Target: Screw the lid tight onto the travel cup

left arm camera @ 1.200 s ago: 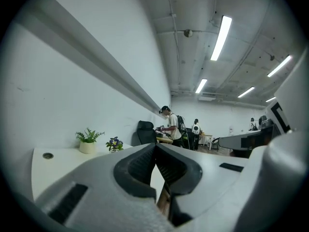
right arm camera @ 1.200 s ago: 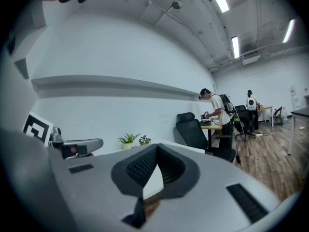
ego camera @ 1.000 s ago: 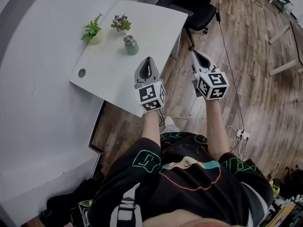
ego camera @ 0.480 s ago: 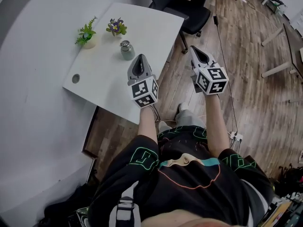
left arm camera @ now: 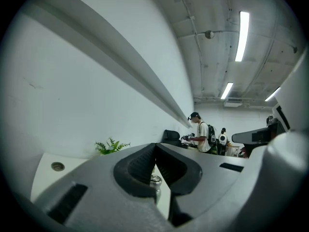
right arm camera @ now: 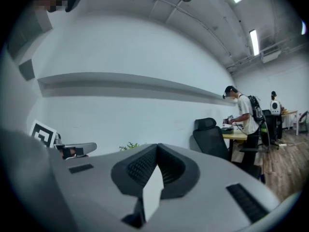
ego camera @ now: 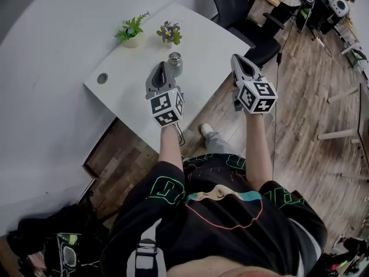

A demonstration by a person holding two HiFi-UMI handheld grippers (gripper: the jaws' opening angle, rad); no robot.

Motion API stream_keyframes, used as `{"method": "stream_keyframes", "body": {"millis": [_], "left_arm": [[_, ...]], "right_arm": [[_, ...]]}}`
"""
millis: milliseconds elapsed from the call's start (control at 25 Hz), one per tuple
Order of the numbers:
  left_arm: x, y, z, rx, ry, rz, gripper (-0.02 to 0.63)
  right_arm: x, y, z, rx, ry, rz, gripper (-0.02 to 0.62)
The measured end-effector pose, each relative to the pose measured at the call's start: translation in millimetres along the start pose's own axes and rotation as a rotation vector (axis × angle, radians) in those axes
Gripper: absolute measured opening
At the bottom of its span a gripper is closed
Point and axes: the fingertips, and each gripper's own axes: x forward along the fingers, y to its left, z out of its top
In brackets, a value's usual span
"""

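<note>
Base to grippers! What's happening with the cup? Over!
Left gripper shut, empty, above white table. Right gripper shut, empty, off table's edge. Small silver metal travel cup upright, untouched. Green potted plant, purple-flowered plant behind it.

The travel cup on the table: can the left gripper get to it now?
Probably yes. The left gripper points at the travel cup, just short of it over the white table, nothing between them. Its jaws are shut, so they must open first.
</note>
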Motion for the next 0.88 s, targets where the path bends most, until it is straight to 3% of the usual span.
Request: {"method": "stream_keyframes", "body": {"millis": [280, 640, 880], "left_arm": [[12, 54, -11, 0.02, 0.015, 0.193, 0.006], [28, 51, -51, 0.054, 0.112, 0.326, 0.006], [24, 47, -71, 0.067, 0.163, 0.419, 0.008]], "right_arm": [[99, 20, -4, 0.045, 0.01, 0.214, 0.005], [177, 32, -32, 0.066, 0.08, 0.463, 0.005], [202, 57, -39, -0.022, 0.098, 0.709, 0.005]]}}
